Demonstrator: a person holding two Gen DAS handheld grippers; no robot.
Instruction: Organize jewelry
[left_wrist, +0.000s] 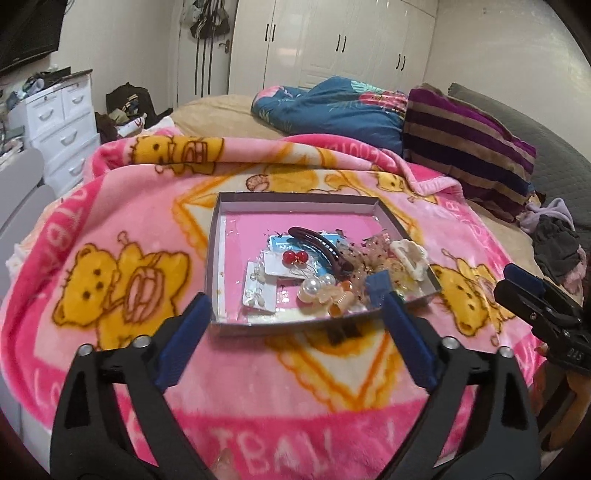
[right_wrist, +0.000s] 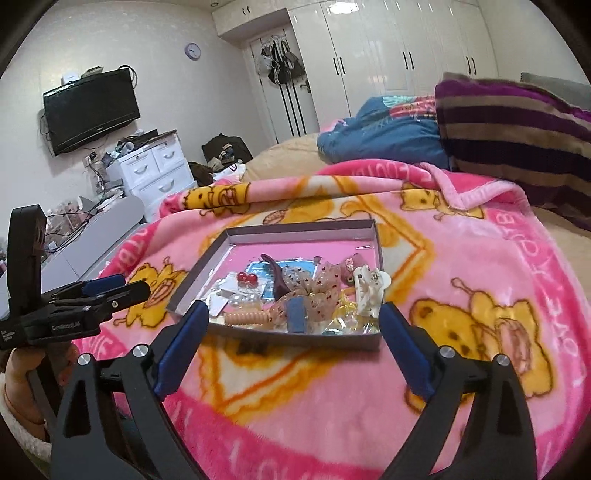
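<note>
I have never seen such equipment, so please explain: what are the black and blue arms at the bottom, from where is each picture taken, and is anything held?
They are two hand-held grippers, one in each of a person's hands, each with a camera looking along its fingers. One picture is from the left gripper, the other from the right gripper. Both are open and hold nothing. Ahead, on a pink bear blanket, lies a shallow box with a dark hair clip, red bead earrings, pearls and a white claw clip.
</note>
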